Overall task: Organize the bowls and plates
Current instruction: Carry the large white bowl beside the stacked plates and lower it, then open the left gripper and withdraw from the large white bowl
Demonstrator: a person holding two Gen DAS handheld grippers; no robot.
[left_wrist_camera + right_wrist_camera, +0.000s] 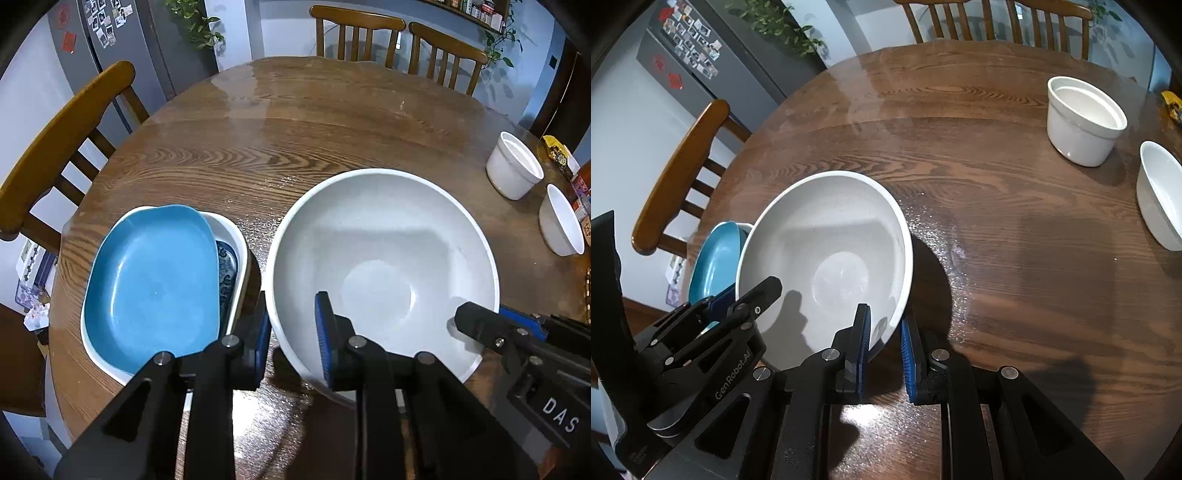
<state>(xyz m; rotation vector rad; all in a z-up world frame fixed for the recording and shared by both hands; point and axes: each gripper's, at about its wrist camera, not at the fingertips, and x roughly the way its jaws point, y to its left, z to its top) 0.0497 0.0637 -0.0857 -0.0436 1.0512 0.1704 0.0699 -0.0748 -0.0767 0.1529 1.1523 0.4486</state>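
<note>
A big white bowl (380,258) sits on the round wooden table (295,129). My left gripper (293,332) straddles its near-left rim, one finger inside and one outside, pads not pressed. My right gripper (884,343) straddles the near-right rim of the same bowl (827,251) the same way, with a gap at the pads. Left of the bowl a blue plate (151,280) lies in a white dish (236,236) over a patterned plate (227,269). The blue plate (716,258) also shows in the right wrist view.
A white straight-sided pot (1082,118) and a smaller white bowl (1160,195) stand at the table's right side. Wooden chairs (55,147) ring the table. A fridge (110,48) and plants are behind. Packets (557,151) lie at the right edge.
</note>
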